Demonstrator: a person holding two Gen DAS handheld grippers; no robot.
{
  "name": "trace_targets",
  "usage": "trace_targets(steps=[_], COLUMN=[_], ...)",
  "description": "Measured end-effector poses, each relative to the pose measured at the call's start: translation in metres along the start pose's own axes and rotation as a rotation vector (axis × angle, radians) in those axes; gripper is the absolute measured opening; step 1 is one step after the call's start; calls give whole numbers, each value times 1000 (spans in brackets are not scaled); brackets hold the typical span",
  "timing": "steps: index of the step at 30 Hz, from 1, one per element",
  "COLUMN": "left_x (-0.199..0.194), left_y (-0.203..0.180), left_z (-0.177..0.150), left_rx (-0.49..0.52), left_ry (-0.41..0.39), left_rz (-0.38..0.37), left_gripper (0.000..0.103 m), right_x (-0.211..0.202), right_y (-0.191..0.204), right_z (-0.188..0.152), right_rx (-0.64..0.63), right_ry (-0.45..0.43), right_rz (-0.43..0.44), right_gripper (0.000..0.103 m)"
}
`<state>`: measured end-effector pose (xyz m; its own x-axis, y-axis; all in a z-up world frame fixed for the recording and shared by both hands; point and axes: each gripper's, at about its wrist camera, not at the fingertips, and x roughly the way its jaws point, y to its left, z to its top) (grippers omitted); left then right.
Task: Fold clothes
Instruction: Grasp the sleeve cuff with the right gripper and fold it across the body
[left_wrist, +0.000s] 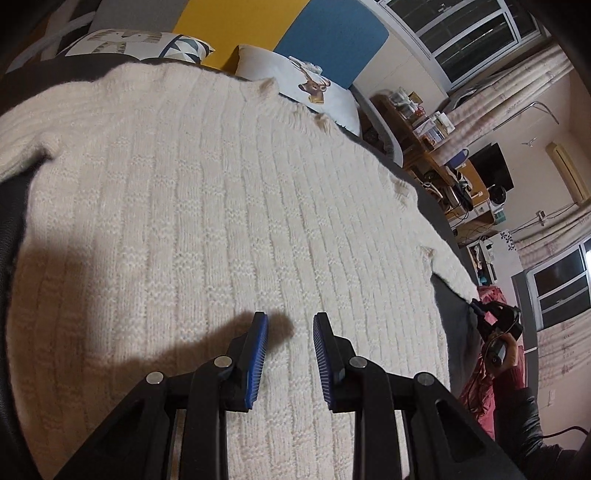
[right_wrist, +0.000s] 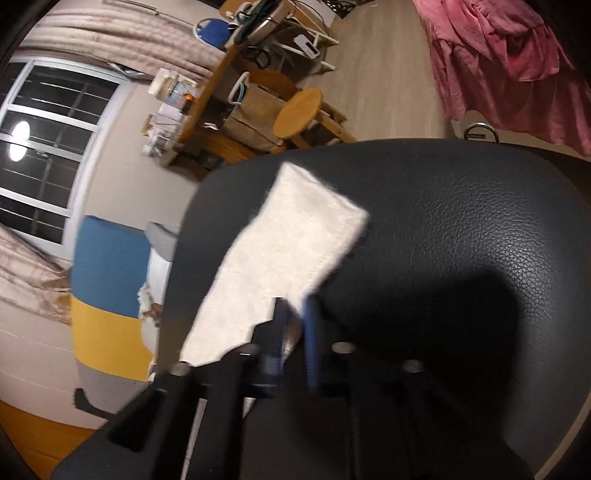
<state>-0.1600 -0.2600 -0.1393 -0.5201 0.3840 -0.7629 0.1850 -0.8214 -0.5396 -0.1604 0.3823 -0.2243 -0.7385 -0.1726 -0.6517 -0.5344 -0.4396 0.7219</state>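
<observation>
A cream knitted sweater (left_wrist: 221, 221) lies spread flat on a dark leather surface (right_wrist: 461, 229) and fills most of the left wrist view. The left gripper (left_wrist: 290, 321) hovers over its lower middle with the jaws partly open and nothing between them. In the blurred right wrist view, the right gripper (right_wrist: 293, 314) is closed on the sweater's sleeve (right_wrist: 288, 251), which stretches toward the upper centre. Pillows (left_wrist: 306, 85) sit at the top.

Left claw (left_wrist: 290, 319) points downward with jaws apart; right claw (right_wrist: 293, 306) is closed tight.
</observation>
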Motion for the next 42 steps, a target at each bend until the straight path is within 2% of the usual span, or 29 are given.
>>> trace_targets(steps=[4, 9, 13, 17, 18, 21, 23, 25, 26, 27, 29, 32, 34, 36, 38, 39, 40, 41, 42], left_x=[2, 2, 5, 8, 6, -1, -4, -5, -4, -4, -4, -7, -10, -11, -12, -11, -11, -10, -10], left_y=[-4, -19, -42, -62, -67, -73, -71, -62, -58, -53, -41, -24, -13, -4, 3, 4, 6, 7, 8], left_z=[-2, 6, 18, 29, 29, 26, 23, 18, 17, 16, 14, 15, 16, 18, 20, 20, 20, 20, 20], left_rx=[16, 56, 103, 135, 149, 189, 209, 220, 221, 217, 197, 141, 101, 69, 39, 34, 31, 28, 25], left_ry=[7, 1, -10, -8, -15, -23, -18, -7, -3, 2, 5, -8, -22, -26, -26, -25, -25, -24, -22], left_rz=[3, -15, -52, -95, -94, -113, -110, -76, -64, -53, -30, -5, 9, 12, 10, 13, 17, 21, 23], left_gripper=[24, 24, 24, 24, 24, 25, 25, 25, 25, 25, 25, 25, 25, 25, 25, 25, 25, 25, 25], right_x=[-2, -12, -15, 4, 6, 2, -11, -20, -27, -35, -41, -36, -20, -16, -6, -1, 4, 9, 14], right_y=[5, 33, 82, 150, 157, 151, 133, 105, 87, 70, 41, 10, 4, 10, 21, 29, 36, 41, 42], right_z=[2, 1, -15, -63, -71, -79, -72, -55, -42, -30, -9, 17, 28, 31, 33, 32, 30, 27, 25], right_rx=[-23, -118, -275, -499, -498, -375, -349, -263, -210, -166, -83, 15, 29, 9, -55, -107, -142, -160, -151], right_ry=[-31, -51, -22, 78, 85, 72, 19, 22, 13, -10, -33, -23, 5, -27, -43, -41, -31, -12, 2], right_rz=[9, 118, 207, 240, 252, 315, 241, 165, 117, 70, 9, -62, -75, -77, -92, -115, -130, -135, -127], right_gripper=[7, 7, 7, 7, 7, 7, 8, 17, 27, 44, 70, 70, 70, 74, 74, 70, 60, 12, 7])
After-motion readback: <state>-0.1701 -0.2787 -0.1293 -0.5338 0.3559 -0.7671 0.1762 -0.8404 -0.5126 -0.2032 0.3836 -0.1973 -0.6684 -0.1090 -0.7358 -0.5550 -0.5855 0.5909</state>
